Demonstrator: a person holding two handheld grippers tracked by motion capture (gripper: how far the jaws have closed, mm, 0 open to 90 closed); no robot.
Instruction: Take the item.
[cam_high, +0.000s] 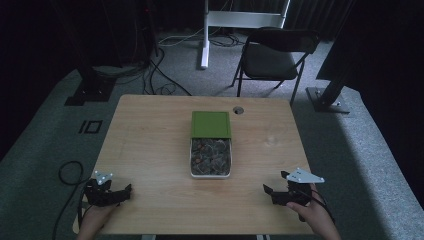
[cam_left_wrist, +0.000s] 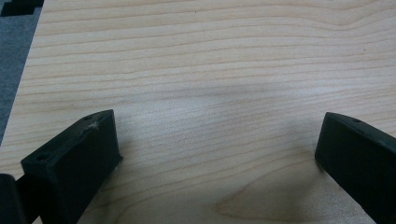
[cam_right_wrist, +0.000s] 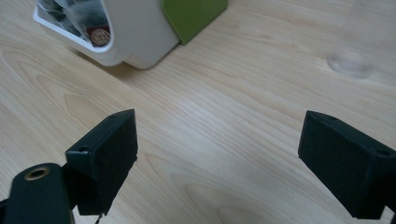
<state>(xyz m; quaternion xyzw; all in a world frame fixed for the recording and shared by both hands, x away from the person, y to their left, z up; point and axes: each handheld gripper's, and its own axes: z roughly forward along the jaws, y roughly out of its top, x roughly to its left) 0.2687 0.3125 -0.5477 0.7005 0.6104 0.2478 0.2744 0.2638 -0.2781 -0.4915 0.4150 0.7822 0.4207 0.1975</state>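
A white box (cam_high: 210, 173) packed with several small wrapped packets sits mid-table, and its green lid (cam_high: 211, 123) lies slid back over its far end. My left gripper (cam_high: 120, 190) rests low at the near left corner of the table, open, with bare wood between its jaws (cam_left_wrist: 219, 140). My right gripper (cam_high: 274, 188) rests at the near right, also open and holding nothing. In the right gripper view (cam_right_wrist: 217, 135) the white box (cam_right_wrist: 135, 37) and the green lid (cam_right_wrist: 191, 16) lie ahead at the upper left, well apart from the jaws.
The wooden table (cam_high: 150, 145) has a round cable hole (cam_high: 238, 110) near its far edge. A black folding chair (cam_high: 272, 57) stands behind the table. Cables trail on the grey carpet, and a black post base (cam_high: 327, 97) stands at the right.
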